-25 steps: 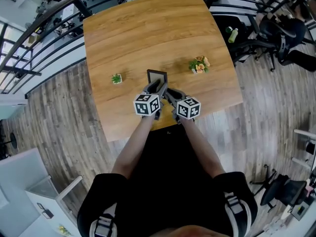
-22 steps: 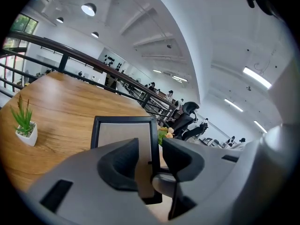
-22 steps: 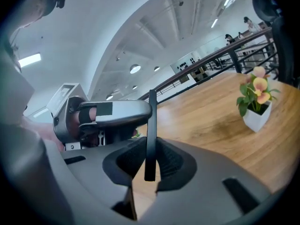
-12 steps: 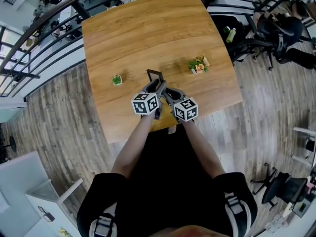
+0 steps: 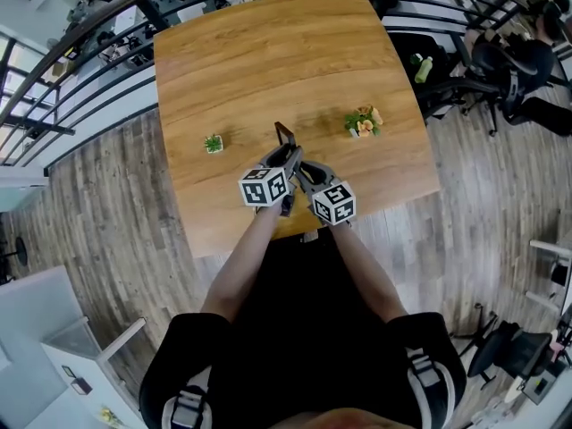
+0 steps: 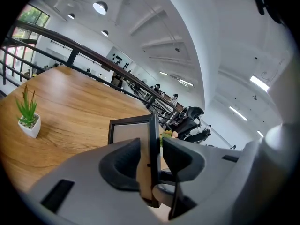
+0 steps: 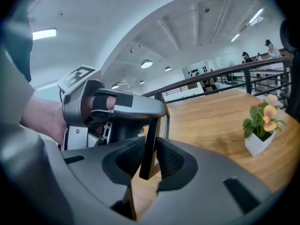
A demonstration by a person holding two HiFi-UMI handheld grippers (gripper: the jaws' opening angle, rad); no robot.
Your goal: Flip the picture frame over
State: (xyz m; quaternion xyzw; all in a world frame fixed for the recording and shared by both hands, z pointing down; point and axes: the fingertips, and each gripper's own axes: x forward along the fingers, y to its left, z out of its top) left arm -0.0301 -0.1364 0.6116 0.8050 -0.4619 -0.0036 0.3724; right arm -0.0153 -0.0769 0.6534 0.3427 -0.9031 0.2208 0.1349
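Black-rimmed rectangular picture frame [image 6: 127,134]: thin, square-cornered, with a pale flat panel inside the rim. It stands on edge above the near-middle of the desk, seen almost edge-on from your head. I cannot tell whether its lower corner touches the wood.

Your left hand-held gripper [image 5: 288,156]: smooth grey moulded shell. Its jaws have just been opening and stand wide, with the picture frame between them. One pad lies against the panel side and there is a slim gap at the other pad, so it has no clamp.

Your right hand-held gripper [image 7: 150,149]: ribbed dark pads. Its jaws have just been opening, but both pads bear on the frame's thin black rim. This one carries the frame.

The two grippers sit close side by side, their marker cubes nearly touching.

Desk [image 5: 268,52]: honey-coloured wood with long grain, a matt finish and rounded corners. Its near edge runs just under your wrists.

- **Left of the frame:** small spiky green plant in a white pot [image 5: 212,143], well apart from it.
- **Right of the frame:** peach-flowered plant in a white pot [image 5: 362,121], also well apart.

Between and beyond the two pots is a broad bare stretch of wood.

Past the far edge is a curved black metal railing [image 5: 89,25]. To the right are black office chairs [image 5: 500,61] on a grey plank floor [image 5: 107,204].
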